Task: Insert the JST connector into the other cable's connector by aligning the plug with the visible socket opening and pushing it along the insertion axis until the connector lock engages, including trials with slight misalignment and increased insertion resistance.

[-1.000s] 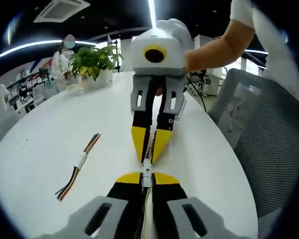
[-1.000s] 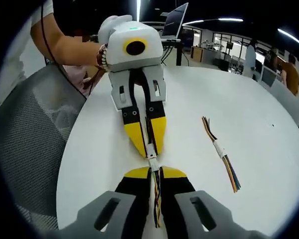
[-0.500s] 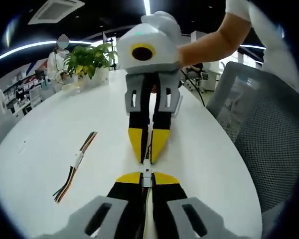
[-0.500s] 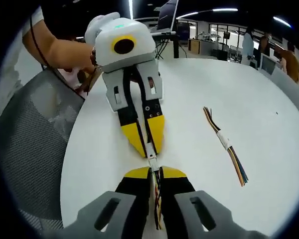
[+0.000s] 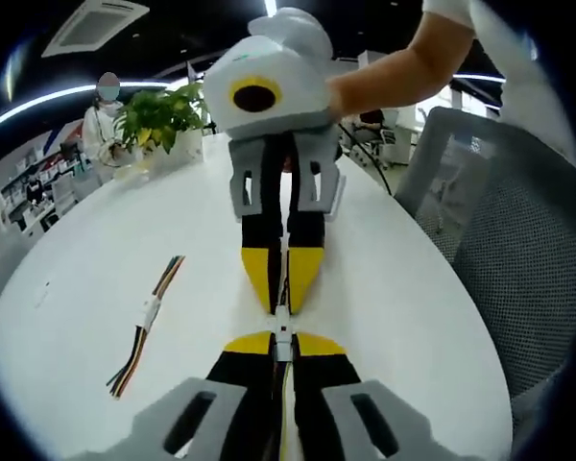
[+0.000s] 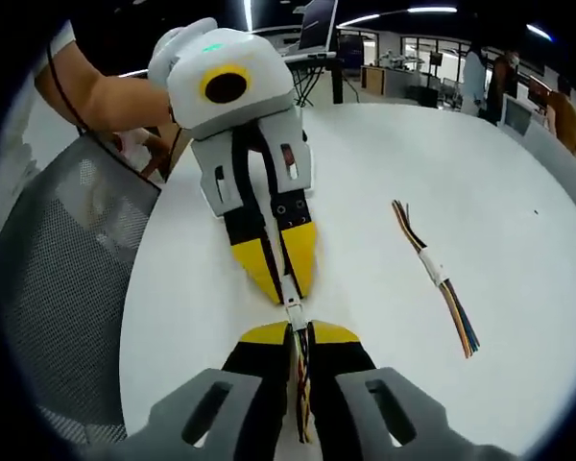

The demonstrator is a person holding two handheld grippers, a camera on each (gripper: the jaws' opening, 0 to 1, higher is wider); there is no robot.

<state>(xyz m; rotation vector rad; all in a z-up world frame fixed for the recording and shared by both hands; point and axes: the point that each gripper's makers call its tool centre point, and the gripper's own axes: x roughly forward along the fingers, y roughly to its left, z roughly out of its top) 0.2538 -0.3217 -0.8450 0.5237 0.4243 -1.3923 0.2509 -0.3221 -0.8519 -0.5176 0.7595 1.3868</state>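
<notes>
I hold one cable end in each tool. My left gripper (image 5: 282,348) is clamped on its cable just behind the white connector (image 5: 283,329), and my right gripper (image 6: 299,338) is clamped the same way on the other cable, whose white connector (image 6: 294,314) pokes out past the yellow tips. The two tools meet nose to nose over the white table (image 5: 96,240), so the white housings sit in the small gap between the four yellow tips, at about 12 o'clock from each gripper's own jaws.

The joint is tiny here and I can't tell for certain whether the plug is seated or only touching the socket mouth; I judge the lock is not yet proven.

To do this well, I should keep both tools on one straight line and push only along it, with no twist or sideways lean. If resistance rises, easing back and re-aiming beats forcing it.

The connector's long axis runs from 6 to 12 o'clock in both views, straight along my jaws, each plug face pointing at the opposing gripper. A spare cable (image 5: 146,325) lies well off towards 9 o'clock in the left gripper view, slanting from 7 to 1.
</notes>
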